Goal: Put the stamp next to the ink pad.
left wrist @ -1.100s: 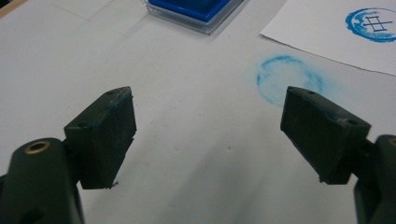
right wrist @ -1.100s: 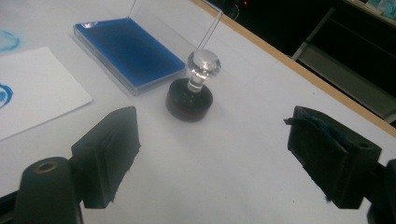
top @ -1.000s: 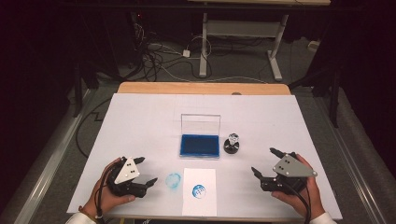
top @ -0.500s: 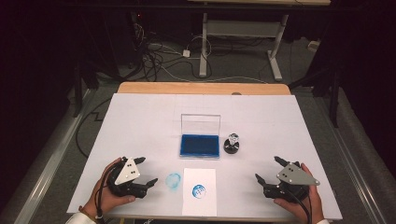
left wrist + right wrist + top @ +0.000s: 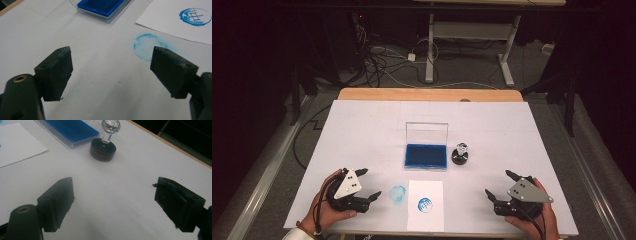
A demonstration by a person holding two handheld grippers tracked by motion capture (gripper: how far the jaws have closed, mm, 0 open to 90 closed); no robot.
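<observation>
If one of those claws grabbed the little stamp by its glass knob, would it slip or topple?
The stamp probably stands steady: its black base looks wide and sits flat on the table. The faceted clear knob looks smooth, so hard jaws might slip on it. Gripping the round base seems safer, though it could twist.

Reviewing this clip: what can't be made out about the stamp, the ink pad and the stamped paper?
- Black round stamp with crystal knob: its printing face rests on the table, hidden in both the right gripper view and the high view.
- Blue ink pad in clear case: cut off by the left gripper view's top edge.
- Blue round imprint on white paper sheet: too small to read in the high view.
</observation>
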